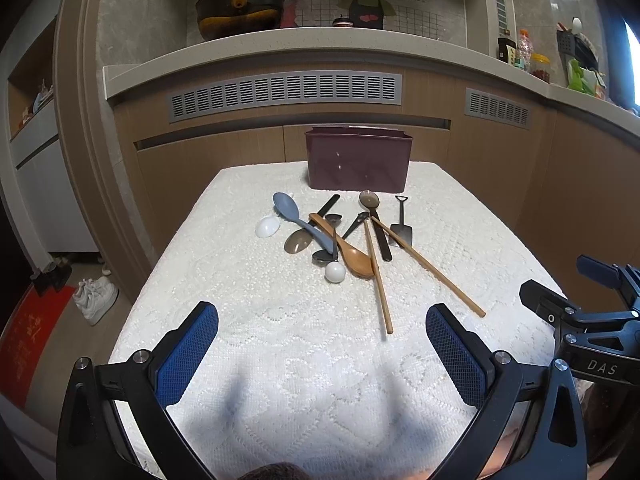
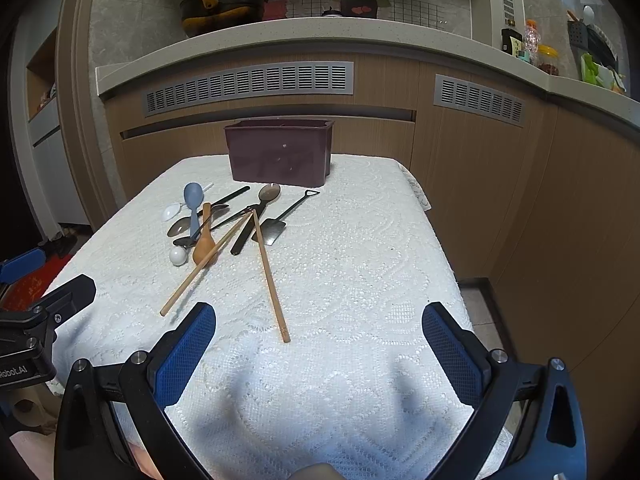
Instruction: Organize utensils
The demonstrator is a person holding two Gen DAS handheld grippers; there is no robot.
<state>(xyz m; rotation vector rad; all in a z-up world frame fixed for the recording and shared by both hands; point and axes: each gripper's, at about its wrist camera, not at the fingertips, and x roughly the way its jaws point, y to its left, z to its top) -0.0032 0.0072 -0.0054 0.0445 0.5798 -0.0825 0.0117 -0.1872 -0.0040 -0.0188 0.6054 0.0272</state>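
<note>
A heap of utensils lies on the white lace tablecloth (image 1: 304, 340): a blue-grey spoon (image 1: 289, 210), a brown wooden spoon (image 1: 352, 258), two wooden chopsticks (image 1: 430, 268), a black shovel-shaped spoon (image 1: 401, 229), white spoons (image 1: 267, 226) and dark spoons. Behind them stands a dark maroon utensil box (image 1: 358, 159). My left gripper (image 1: 320, 350) hovers open over the near part of the table, short of the heap. My right gripper (image 2: 318, 354) is open too, with one chopstick tip (image 2: 285, 336) just ahead between its fingers. The box (image 2: 280, 152) and heap (image 2: 208, 232) lie ahead to its left.
Wooden cabinets with grey vents (image 1: 286, 94) rise behind the table under a countertop (image 1: 280, 40) holding a pot, bottles and jars. White shoes (image 1: 96, 296) sit on the floor at left. The table's right edge (image 2: 448, 264) drops to the floor.
</note>
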